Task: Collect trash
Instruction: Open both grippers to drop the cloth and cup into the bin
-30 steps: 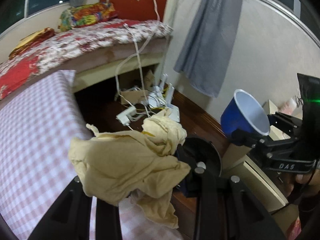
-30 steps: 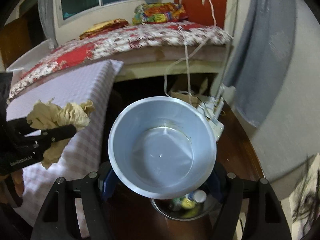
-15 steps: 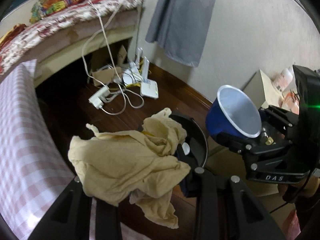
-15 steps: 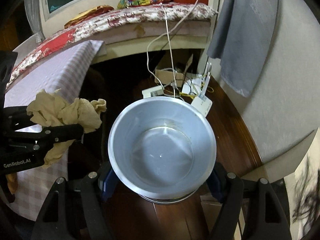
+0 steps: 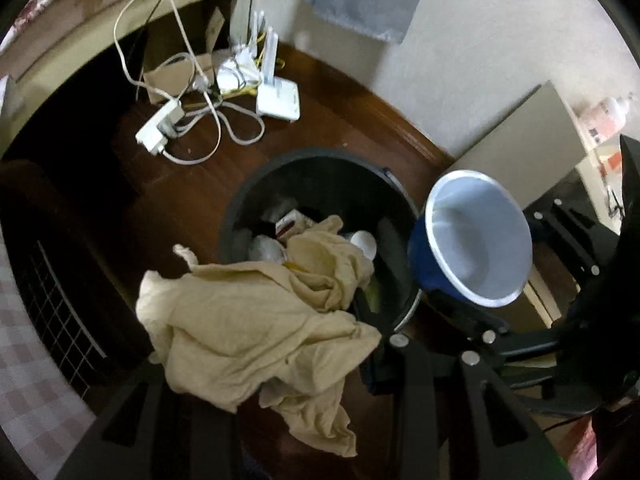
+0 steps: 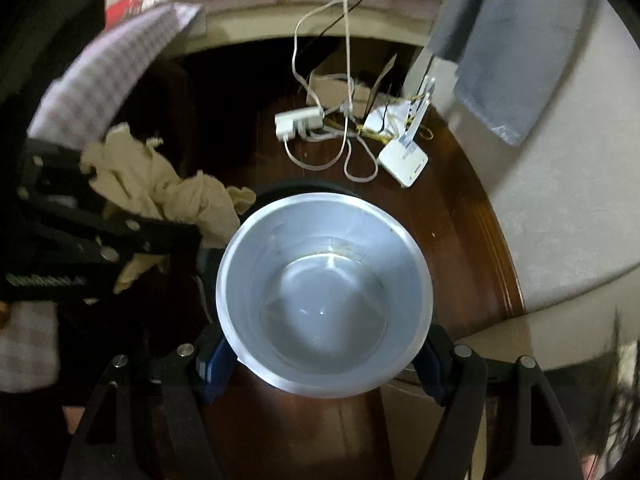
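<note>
1. now the crumpled tan paper (image 5: 256,320) hangs clenched in the left gripper (image 5: 280,364), over the black bin's (image 5: 240,208) seven o'clock rim.
2. blue cup (image 6: 324,292), gripped by the right gripper (image 6: 324,360), probably sits past the bin's three o'clock edge.

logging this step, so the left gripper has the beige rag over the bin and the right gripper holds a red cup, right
Not quite: the cup is blue outside, white inside, as the left wrist view shows. The rest holds: the left gripper grips the rag over the bin, and the right gripper holds the cup.
</note>
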A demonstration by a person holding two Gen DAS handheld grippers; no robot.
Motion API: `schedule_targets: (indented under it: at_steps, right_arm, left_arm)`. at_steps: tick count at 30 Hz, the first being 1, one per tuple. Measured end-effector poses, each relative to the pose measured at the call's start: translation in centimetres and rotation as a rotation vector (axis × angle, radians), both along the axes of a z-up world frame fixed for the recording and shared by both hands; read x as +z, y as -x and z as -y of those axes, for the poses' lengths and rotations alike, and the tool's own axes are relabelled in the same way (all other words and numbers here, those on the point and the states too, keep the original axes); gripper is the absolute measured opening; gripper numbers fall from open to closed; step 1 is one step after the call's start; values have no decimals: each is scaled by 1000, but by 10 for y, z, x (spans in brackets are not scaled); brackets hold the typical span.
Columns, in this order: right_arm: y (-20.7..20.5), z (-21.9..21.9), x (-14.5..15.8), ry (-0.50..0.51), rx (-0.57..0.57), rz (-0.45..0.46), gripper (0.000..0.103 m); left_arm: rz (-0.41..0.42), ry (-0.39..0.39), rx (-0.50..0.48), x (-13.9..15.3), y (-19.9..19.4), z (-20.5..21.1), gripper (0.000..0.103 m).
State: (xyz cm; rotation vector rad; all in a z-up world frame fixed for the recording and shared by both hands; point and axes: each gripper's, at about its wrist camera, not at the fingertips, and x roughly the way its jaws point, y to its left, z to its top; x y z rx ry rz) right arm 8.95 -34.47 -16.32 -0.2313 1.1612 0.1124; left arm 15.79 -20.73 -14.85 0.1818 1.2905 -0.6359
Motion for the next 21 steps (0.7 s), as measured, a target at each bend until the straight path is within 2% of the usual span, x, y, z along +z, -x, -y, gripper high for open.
schedule_targets:
  at_steps: [6, 7, 9, 10, 11, 12, 13, 17, 19, 21]
  right_arm:
    - [-7, -6, -26, 44, 67, -59, 76]
    - [-7, -7, -29, 49, 79, -69, 77]
    - [-10, -12, -47, 84, 141, -116, 77]
    - [-12, -14, -54, 116, 151, -110, 77]
    - [-14, -14, -61, 148, 155, -99, 77]
    - [-16, -11, -65, 159, 148, -108, 84]
    - [-18, -6, -65, 161, 118, -113, 90]
    - [-8, 9, -37, 95, 14, -50, 92]
    - [-1, 12, -26, 61, -17, -21, 94]
    - [5, 16, -18, 63, -65, -1, 94]
  left_arm:
    - [-52, -44, -13, -20, -3, 6, 36]
    - [-59, -52, -10, -23, -4, 7, 40]
    - [-50, -97, 21, -32, -9, 11, 59]
    - [-52, -101, 39, -37, -13, 12, 71]
    - [-65, -91, 56, -39, -14, 10, 73]
    - [-85, -92, 79, -41, -15, 7, 74]
    - [-89, -90, 97, -39, -16, 4, 77]
    - [-34, -46, 140, -17, -11, -13, 94]
    - [-16, -32, 153, -10, -10, -17, 94]
    - [23, -51, 176, -5, -9, -20, 94]
